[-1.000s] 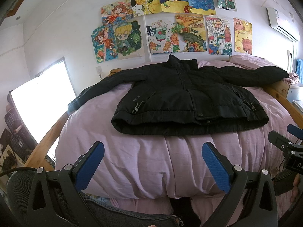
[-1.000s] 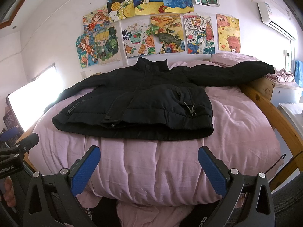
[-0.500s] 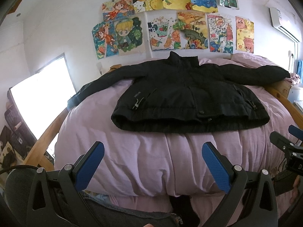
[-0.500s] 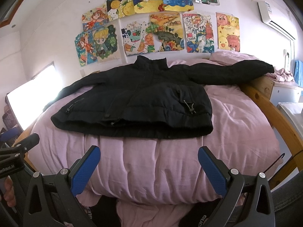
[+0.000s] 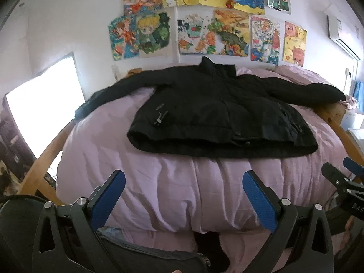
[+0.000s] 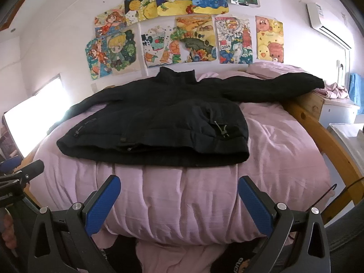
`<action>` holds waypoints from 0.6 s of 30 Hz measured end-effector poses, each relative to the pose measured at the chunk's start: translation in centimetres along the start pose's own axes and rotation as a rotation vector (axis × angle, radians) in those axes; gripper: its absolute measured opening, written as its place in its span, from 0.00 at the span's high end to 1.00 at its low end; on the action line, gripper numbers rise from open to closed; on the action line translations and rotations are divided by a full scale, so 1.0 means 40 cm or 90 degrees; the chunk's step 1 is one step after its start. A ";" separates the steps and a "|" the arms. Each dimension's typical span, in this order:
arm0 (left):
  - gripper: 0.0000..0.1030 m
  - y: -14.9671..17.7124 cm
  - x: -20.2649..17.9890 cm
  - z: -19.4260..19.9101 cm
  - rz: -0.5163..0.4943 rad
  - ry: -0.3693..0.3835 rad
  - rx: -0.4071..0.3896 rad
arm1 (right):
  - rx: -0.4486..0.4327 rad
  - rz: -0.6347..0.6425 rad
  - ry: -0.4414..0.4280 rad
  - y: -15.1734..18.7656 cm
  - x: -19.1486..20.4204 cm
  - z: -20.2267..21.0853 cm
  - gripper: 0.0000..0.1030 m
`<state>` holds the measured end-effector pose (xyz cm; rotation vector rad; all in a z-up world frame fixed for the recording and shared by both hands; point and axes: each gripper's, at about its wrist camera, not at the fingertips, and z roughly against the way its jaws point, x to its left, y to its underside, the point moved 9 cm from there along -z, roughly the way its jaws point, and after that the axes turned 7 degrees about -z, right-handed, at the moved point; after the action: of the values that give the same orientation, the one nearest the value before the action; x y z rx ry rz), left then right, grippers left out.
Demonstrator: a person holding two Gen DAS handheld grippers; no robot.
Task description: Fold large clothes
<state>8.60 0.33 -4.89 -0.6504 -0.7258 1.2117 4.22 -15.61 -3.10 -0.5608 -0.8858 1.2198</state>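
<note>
- Flat on the pink duvet (image 5: pixel 159 188) lies the black jacket (image 5: pixel 218 116), front up, both sleeves spread out wide.
- Left gripper (image 5: pixel 182 195) hovers short of the hem, jaws wide apart, holding nothing.
- Right gripper (image 6: pixel 179 195) likewise, jaws apart and empty.

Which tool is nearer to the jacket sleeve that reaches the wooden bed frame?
Right. The right tool is below the hem on that sleeve's side; the left tool is further over toward the other sleeve.
</note>
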 end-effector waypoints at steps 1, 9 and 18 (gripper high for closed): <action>0.02 -0.007 -0.003 0.001 -0.009 0.004 0.004 | 0.002 -0.002 0.006 -0.006 -0.003 0.002 0.00; 0.02 -0.153 0.033 0.010 -0.058 0.037 0.024 | -0.009 0.037 0.053 -0.131 -0.019 0.042 0.00; 0.02 -0.479 0.085 -0.006 -0.143 -0.043 -0.049 | 0.031 0.138 0.014 -0.406 -0.033 0.020 0.00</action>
<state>20.66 -0.80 10.34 -0.5766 -0.8819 1.0066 12.51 -21.46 9.69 -0.6429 -0.7887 1.4248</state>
